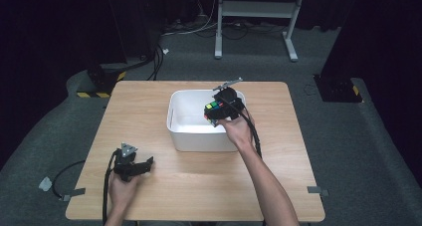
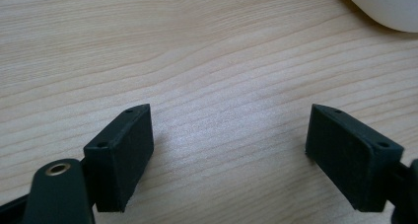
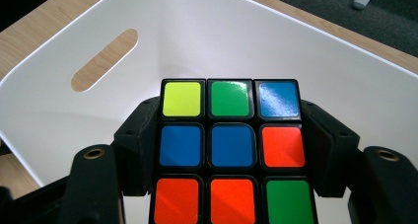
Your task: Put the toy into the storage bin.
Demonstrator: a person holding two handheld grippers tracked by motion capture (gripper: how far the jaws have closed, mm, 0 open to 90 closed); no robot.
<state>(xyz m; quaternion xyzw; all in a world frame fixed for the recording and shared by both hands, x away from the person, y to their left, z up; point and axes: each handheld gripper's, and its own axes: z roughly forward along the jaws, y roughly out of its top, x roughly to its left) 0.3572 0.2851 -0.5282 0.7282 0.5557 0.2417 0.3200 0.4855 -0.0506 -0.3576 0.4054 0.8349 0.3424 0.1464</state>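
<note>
High view: right gripper [image 1: 219, 112] is clamped on a puzzle cube [image 1: 213, 112] and holds it over the white bin [image 1: 199, 136], toward the bin's 3 o'clock wall and above the rim. Bin sits just past tabletop [image 1: 164, 201] centre, its floor bare as far as I can see. Left gripper [image 1: 144, 165] rests near the 7 o'clock corner of the tabletop, well apart from the bin.

Left gripper view: jaws wide apart, nothing between them, bare wood below; bin corner [image 2: 384, 7] at 1 o'clock.

Right gripper view: cube [image 3: 231, 150] squeezed between both pads, yellow, green and blue stickers along the top row. Bin's inside [image 3: 98, 115] lies under it, handle slot [image 3: 104, 59] at 10 o'clock, no contents visible.

Judgement: pickup and carry done; lowering and letting go into the bin are left.
</note>
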